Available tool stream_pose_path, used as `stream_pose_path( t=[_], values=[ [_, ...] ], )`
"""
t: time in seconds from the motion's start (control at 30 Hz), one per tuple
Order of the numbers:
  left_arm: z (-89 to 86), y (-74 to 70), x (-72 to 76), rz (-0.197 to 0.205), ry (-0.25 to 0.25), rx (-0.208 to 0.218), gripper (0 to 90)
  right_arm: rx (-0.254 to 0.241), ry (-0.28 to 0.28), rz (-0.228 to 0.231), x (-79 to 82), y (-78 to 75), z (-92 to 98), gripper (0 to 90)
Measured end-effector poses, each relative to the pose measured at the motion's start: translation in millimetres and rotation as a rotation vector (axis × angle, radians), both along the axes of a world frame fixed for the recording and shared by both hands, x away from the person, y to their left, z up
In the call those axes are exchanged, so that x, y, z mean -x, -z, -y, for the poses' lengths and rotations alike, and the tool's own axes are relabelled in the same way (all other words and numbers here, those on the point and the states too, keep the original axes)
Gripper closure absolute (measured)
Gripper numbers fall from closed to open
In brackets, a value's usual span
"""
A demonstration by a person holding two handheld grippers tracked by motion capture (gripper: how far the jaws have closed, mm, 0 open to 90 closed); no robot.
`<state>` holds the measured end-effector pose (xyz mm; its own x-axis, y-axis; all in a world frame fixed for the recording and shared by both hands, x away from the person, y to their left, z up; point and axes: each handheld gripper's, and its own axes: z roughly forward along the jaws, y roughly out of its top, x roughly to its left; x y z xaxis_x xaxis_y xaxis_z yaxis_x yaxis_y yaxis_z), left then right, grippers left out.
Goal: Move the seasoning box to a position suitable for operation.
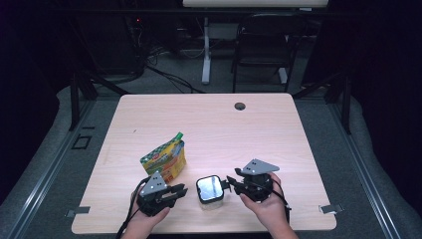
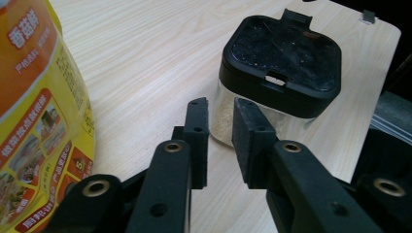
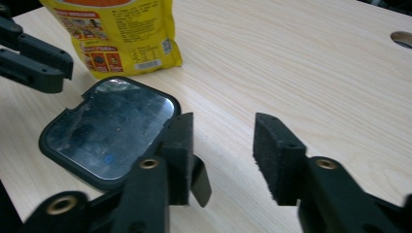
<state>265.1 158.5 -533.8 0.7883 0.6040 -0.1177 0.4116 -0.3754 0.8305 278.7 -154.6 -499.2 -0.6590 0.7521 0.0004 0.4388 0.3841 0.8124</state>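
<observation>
While both hands rest at the six-o'clock edge of the worktop [image 1: 209,119], the scene reads as follows.
Container: a clear square container [image 1: 209,189] with a black lid stands between the two tongs, some pale powder showing through its wall in the left gripper view [image 2: 279,73].
Left tongs: the left tongs [image 1: 180,190] sit at nine o'clock of the container, jaws parted by a narrow gap with nothing between them [image 2: 221,124]; the tips are just short of the container's wall.
Right tongs: the right tongs [image 1: 230,180] sit at three o'clock of it, jaws standing wide apart and empty [image 3: 223,145]; the near jaw lies just beside the lid's edge.
Pouch: a yellow pouch [image 1: 165,158] stands at eleven o'clock of the container, a little apart from it.
</observation>
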Motion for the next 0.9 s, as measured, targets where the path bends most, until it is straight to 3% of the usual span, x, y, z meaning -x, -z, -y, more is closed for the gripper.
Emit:
stream_pose_path(
  t=[0.1,0.13,0.3,0.57,0.6,0.9],
  values=[
    [-0.3,-0.3,0.2,0.001,-0.001,0.003,78.1,-0.012,0.009,0.021,2.1,1.3,-2.6,65.1],
    [-0.3,-0.4,0.6,-0.001,-0.003,0.005,78.6,-0.037,0.001,0.017,3.5,0.9,-4.4,69.3],
    [0.4,0.6,1.6,0.000,0.006,0.002,81.3,-0.024,-0.010,0.034,8.0,-1.4,-7.9,76.7],
    [3.2,0.9,4.5,0.008,0.024,-0.013,84.0,-0.045,-0.011,0.003,6.5,1.3,-8.0,78.8],
    [3.7,1.1,4.7,0.009,0.031,-0.016,84.3,-0.057,-0.020,-0.017,6.8,1.4,-8.7,79.8],
    [5.3,0.8,5.8,0.011,0.044,-0.011,88.6,-0.026,-0.028,-0.021,8.3,4.8,-15.1,82.0]
  ],
)
